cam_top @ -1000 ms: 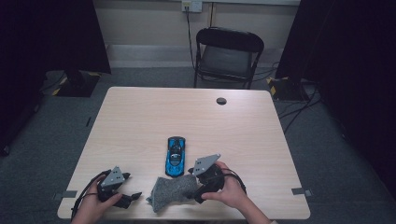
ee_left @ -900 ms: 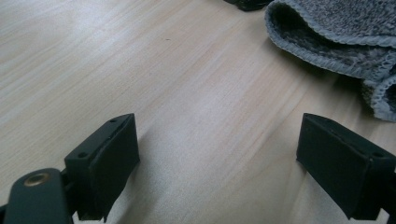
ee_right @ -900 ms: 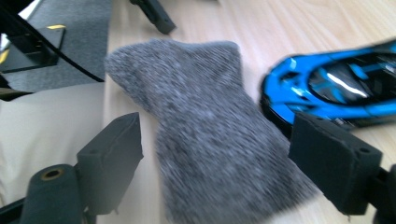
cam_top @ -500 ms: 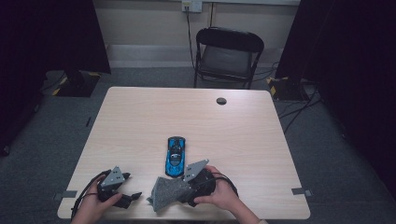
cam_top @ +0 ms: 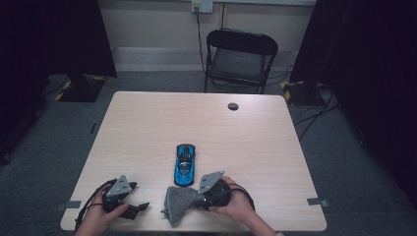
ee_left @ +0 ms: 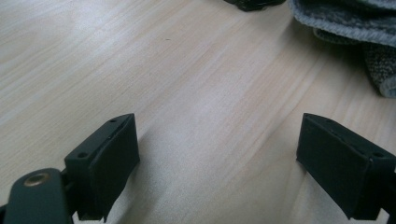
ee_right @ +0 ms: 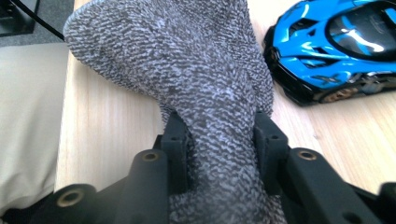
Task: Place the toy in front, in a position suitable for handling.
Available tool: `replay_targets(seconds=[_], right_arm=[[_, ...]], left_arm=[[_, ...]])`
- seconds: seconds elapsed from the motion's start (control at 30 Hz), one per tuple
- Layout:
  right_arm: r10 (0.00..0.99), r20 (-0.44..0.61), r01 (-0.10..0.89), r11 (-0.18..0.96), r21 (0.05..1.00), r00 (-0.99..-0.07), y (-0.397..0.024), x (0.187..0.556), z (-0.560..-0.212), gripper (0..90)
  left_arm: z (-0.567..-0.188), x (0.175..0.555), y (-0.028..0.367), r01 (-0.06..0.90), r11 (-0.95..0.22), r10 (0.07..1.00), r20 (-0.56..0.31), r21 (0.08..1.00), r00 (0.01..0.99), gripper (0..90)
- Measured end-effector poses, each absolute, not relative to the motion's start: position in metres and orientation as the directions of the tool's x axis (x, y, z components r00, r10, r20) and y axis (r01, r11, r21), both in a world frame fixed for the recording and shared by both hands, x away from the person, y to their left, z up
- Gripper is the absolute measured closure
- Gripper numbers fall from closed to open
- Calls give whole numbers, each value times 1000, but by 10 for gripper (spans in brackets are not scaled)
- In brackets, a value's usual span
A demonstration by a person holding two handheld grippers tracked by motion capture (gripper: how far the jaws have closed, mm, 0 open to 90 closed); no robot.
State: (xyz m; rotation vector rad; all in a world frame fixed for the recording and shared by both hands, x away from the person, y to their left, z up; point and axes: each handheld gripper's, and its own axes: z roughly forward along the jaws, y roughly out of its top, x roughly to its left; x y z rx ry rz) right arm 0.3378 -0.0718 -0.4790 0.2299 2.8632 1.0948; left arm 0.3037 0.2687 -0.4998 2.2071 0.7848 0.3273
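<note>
A grey knitted cloth [cam_top: 178,200] lies bunched near the table's front edge, just below a blue toy car [cam_top: 185,164]. My right gripper [cam_top: 196,199] comes at the cloth from the right. Its jaws have just been closing, and the right gripper view shows both pads pressing on a fold of the cloth [ee_right: 205,70], with the car [ee_right: 336,46] at upper right. My left gripper [cam_top: 142,206] rests on the table at front left, pointing right toward the cloth. Its jaws stand wide open [ee_left: 217,154] over bare wood, with the cloth's edge [ee_left: 355,23] farther off.
The light wooden table [cam_top: 196,123] has a black round grommet [cam_top: 233,106] near its far edge. A black folding chair [cam_top: 241,54] stands behind the table. Cables run over the grey floor at the right. The cloth lies close to the table's front edge.
The right gripper has slid a little left onto the cloth and its jaws have come together on a fold, bunching it. The left gripper and the car have stayed put.
</note>
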Motion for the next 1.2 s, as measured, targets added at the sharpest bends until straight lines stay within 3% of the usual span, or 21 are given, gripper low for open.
replay_targets(seconds=[0.43,0.87,1.2], right_arm=[[224,13,173,710,682,-974,-119,347,-462,672],[444,-21,303,645,702,-896,-194,365,-441,672],[563,-11,397,596,697,-826,-241,379,-451,671]], left_arm=[[-500,304,269,434,-524,628,-12,733,778,123],[-500,304,269,434,-524,628,-12,733,778,123],[-500,304,269,434,-524,628,-12,733,778,123]])
